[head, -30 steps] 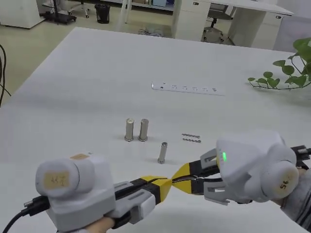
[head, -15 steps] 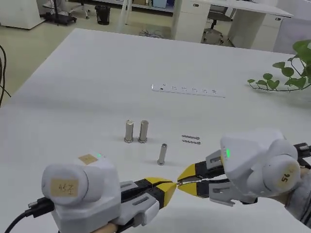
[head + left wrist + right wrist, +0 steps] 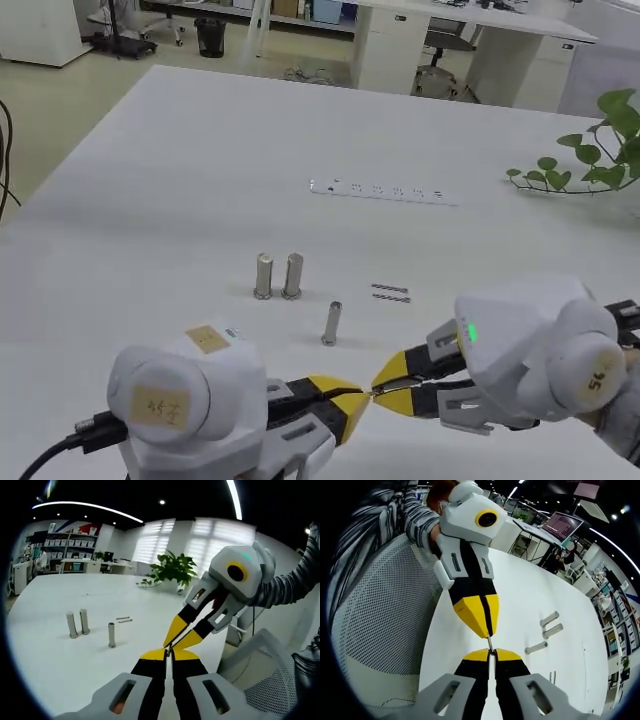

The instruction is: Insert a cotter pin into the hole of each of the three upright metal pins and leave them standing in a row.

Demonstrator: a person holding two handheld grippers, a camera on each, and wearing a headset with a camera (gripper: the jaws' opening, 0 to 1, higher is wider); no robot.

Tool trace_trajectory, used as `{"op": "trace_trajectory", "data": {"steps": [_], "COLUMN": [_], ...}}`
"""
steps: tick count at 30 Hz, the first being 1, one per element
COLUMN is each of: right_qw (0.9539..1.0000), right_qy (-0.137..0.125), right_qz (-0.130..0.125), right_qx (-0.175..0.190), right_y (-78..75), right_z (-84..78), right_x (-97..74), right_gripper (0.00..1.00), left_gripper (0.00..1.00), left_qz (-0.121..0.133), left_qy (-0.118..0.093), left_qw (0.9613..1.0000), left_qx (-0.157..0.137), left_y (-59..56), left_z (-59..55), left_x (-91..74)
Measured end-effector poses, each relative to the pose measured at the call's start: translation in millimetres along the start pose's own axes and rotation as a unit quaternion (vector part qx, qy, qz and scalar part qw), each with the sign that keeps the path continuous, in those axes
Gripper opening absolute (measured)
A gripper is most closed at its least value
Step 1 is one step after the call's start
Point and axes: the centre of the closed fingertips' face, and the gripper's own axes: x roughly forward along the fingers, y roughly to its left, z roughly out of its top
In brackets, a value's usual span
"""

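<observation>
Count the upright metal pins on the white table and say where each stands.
3. The left pin and the right pin stand side by side further back; the third pin stands alone, nearer the viewer and further right in the head view. None looks hidden.

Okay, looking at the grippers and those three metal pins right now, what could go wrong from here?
1. The thin cotter pin is pinched tip to tip between the left gripper and the right gripper. A poorly timed release could drop or twist it.
2. The front metal pin stands alone and slim, so a sideways push might topple it.
3. The two rear metal pins stand close together, so working on one risks knocking the other.
</observation>
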Motion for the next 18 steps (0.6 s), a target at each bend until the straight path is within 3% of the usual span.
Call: {"op": "trace_trajectory", "data": {"steps": [4, 10, 18], "right_qw": [1.0, 0.9996, 0.9969], "right_qy": [0.005, 0.017, 0.054], "right_qz": [-0.006, -0.02, -0.055], "right_qx": [-0.005, -0.002, 0.017], "right_y": [-1.6, -8.6, -29.2], "right_z": [-0.4, -5.3, -19.8], "right_x": [0.8, 1.3, -2.2], "right_gripper": [0.0, 0.0, 0.0], "left_gripper": [0.0, 0.08, 0.19], "left_qz": [0.014, 0.034, 0.072], "left_qy": [0.007, 0.005, 0.005], "left_qw": [0.9998, 0.9992, 0.996], "left_qx": [0.011, 0.021, 0.053], "left_y": [5.5, 12.7, 30.1], "left_z": [-1.3, -0.4, 6.1], "left_x": [-1.0, -1.4, -1.6]}}
